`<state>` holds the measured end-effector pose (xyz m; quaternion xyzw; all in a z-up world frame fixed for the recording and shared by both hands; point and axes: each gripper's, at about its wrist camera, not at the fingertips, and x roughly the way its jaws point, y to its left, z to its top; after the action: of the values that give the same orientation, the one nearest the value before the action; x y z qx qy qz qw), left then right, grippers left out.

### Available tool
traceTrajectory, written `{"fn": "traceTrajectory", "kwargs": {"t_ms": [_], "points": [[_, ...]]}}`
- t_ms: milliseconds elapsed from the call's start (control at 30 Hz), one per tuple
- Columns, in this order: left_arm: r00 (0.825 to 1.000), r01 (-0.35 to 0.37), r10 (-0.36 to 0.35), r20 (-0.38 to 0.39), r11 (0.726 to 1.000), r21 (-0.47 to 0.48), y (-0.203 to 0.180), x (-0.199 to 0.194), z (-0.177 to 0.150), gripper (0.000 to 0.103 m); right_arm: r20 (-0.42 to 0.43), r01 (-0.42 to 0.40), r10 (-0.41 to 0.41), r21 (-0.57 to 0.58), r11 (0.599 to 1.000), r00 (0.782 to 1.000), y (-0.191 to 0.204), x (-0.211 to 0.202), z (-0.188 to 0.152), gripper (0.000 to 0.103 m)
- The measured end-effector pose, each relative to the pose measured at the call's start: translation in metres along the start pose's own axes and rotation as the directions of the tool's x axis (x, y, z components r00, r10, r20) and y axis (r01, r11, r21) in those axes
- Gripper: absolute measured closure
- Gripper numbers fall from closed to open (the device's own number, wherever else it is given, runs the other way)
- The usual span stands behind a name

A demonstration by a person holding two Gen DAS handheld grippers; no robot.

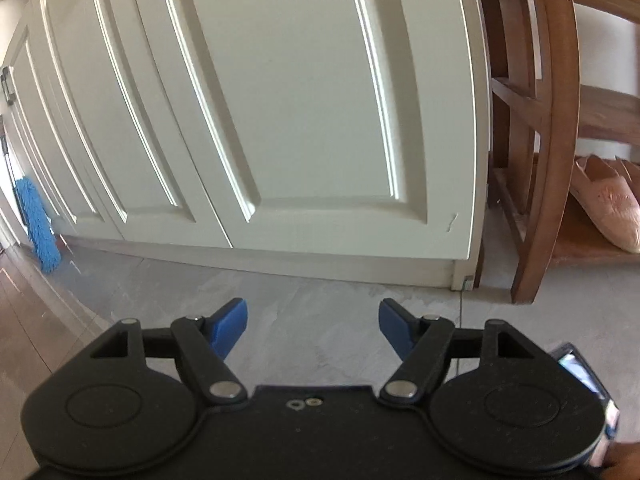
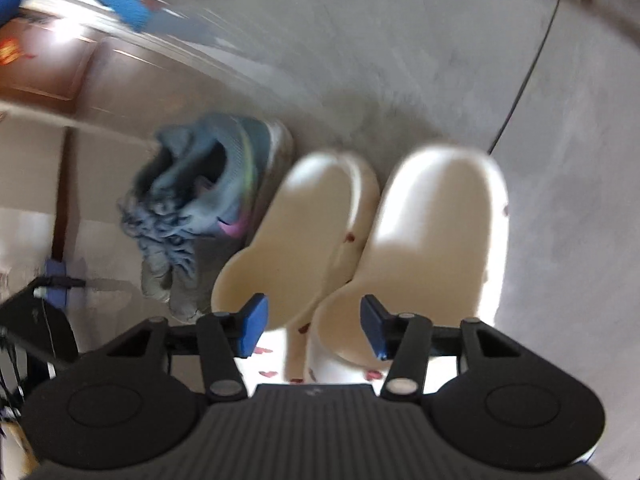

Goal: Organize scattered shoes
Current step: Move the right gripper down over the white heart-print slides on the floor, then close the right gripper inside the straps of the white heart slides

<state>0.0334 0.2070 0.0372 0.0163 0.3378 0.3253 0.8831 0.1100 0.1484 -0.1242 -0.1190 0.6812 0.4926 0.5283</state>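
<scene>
Cream soles fill my right view: a pair of white slippers (image 2: 360, 236) lying side by side and touching, soles turned up toward the camera, with little red heart marks showing on the white part near my fingers. My right gripper (image 2: 312, 328) has its blue pads spread wide, one on each side of the pair's near end, and they are not closed on anything. Just left of the slippers, touching them, a grey-blue sneaker (image 2: 200, 200) with a pink mark on its side lies tipped over on the grey floor (image 2: 560, 160). A thin dark cable (image 2: 524, 76) runs across the floor beyond. This view is blurred, so finer detail is lost.

Over on my left view, the left gripper (image 1: 313, 330) hangs above bare grey floor, jaws wide apart, nothing between them. Ahead stands a white panelled door (image 1: 260, 100). To its right is a wooden shoe rack (image 1: 536, 140), and a pink pointed slipper (image 1: 608, 204) sits on its bottom shelf. A blue fluffy mop head (image 1: 38, 224) leans at the far left.
</scene>
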Motion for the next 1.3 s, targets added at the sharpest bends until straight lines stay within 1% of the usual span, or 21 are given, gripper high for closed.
{"fn": "traceTrajectory", "kwargs": {"t_ms": [67, 133, 167, 267, 300, 333, 433, 533, 700, 800, 900, 967, 1033, 1067, 1100, 1133, 1167, 1200, 1233, 1267, 1300], "points": [[1.000, 0.002, -0.002, -0.001, 1.000, 0.002, 0.007, 0.003, -0.004, 0.030, -0.029, 0.054, -0.054, -0.013, 0.998, 0.998, 0.009, 0.009, 0.003, 0.045], [1.000, 0.006, -0.006, -0.005, 1.000, -0.010, 0.016, 0.006, -0.007, 0.030, -0.057, 0.114, -0.116, -0.035, 0.993, 0.992, 0.018, 0.017, 0.006, 0.044], [1.000, 0.007, -0.007, -0.008, 1.000, -0.018, 0.020, 0.007, -0.008, 0.030, -0.072, 0.134, -0.139, -0.067, 0.989, 0.988, 0.022, 0.017, 0.007, 0.044], [1.000, 0.008, -0.008, -0.012, 0.999, -0.034, 0.028, 0.006, -0.009, 0.030, -0.116, 0.189, -0.209, -0.165, 0.968, 0.971, 0.034, 0.019, 0.010, 0.051], [1.000, 0.009, -0.009, -0.012, 0.999, -0.039, 0.030, 0.006, -0.009, 0.030, -0.146, 0.198, -0.229, -0.203, 0.959, 0.962, 0.034, 0.018, 0.010, 0.063], [1.000, 0.012, -0.012, -0.010, 0.999, -0.043, 0.031, 0.007, -0.009, 0.030, -0.174, 0.204, -0.248, -0.238, 0.950, 0.953, 0.033, 0.017, 0.010, 0.070], [0.999, 0.034, -0.033, 0.010, 0.999, -0.042, 0.029, 0.007, -0.007, 0.030, -0.216, 0.206, -0.269, -0.276, 0.939, 0.939, 0.017, 0.007, 0.005, 0.070], [0.999, 0.052, -0.051, 0.010, 0.998, -0.034, 0.024, 0.013, -0.007, 0.030, -0.218, 0.238, -0.305, -0.287, 0.928, 0.927, -0.006, -0.012, -0.004, 0.070], [0.995, 0.096, -0.096, 0.024, 0.995, -0.021, 0.003, 0.018, -0.002, 0.030, -0.145, 0.366, -0.407, -0.246, 0.898, 0.902, -0.071, -0.069, -0.013, 0.070], [0.990, 0.135, -0.135, 0.044, 0.991, 0.002, -0.018, 0.018, 0.002, 0.030, -0.102, 0.439, -0.467, -0.216, 0.872, 0.878, -0.110, -0.104, -0.018, 0.070], [0.981, 0.180, -0.183, 0.059, 0.982, 0.050, -0.045, 0.017, 0.002, 0.030, -0.060, 0.506, -0.523, -0.181, 0.843, 0.850, -0.148, -0.138, -0.023, 0.070], [0.974, 0.214, -0.219, 0.054, 0.973, 0.082, -0.063, 0.017, 0.000, 0.029, -0.010, 0.523, -0.528, -0.128, 0.843, 0.849, -0.166, -0.155, -0.030, 0.068], [0.964, 0.257, -0.263, 0.036, 0.958, 0.125, -0.085, 0.017, -0.004, 0.029, 0.040, 0.536, -0.535, -0.074, 0.841, 0.844, -0.183, -0.172, -0.037, 0.062], [0.960, 0.273, -0.280, 0.029, 0.951, 0.142, -0.093, 0.017, -0.006, 0.029, 0.069, 0.538, -0.535, -0.044, 0.842, 0.842, -0.191, -0.181, -0.041, 0.062], [0.952, 0.297, -0.304, 0.019, 0.940, 0.165, -0.104, 0.017, -0.009, 0.029, 0.131, 0.520, -0.515, -0.002, 0.854, 0.847, -0.196, -0.190, -0.052, 0.061], [0.948, 0.310, -0.317, 0.015, 0.934, 0.175, -0.110, 0.017, -0.010, 0.029, 0.194, 0.498, -0.496, 0.040, 0.866, 0.847, -0.199, -0.200, -0.062, 0.058], [0.945, 0.321, -0.328, 0.012, 0.929, 0.184, -0.114, 0.017, -0.011, 0.029, 0.261, 0.475, -0.478, 0.079, 0.877, 0.839, -0.201, -0.208, -0.073, 0.057], [0.943, 0.325, -0.333, 0.013, 0.927, 0.187, -0.116, 0.018, -0.011, 0.029, 0.336, 0.448, -0.456, 0.104, 0.888, 0.824, -0.201, -0.216, -0.087, 0.056], [0.941, 0.330, -0.339, 0.015, 0.925, 0.190, -0.118, 0.018, -0.011, 0.029, 0.411, 0.422, -0.434, 0.125, 0.898, 0.802, -0.200, -0.225, -0.101, 0.054], [0.938, 0.336, -0.346, 0.019, 0.922, 0.192, -0.120, 0.020, -0.011, 0.029, 0.489, 0.414, -0.425, 0.137, 0.900, 0.762, -0.198, -0.232, -0.119, 0.053], [0.937, 0.338, -0.349, 0.023, 0.921, 0.195, -0.121, 0.022, -0.011, 0.029, 0.551, 0.421, -0.421, 0.136, 0.897, 0.720, -0.195, -0.234, -0.137, 0.048]]}}
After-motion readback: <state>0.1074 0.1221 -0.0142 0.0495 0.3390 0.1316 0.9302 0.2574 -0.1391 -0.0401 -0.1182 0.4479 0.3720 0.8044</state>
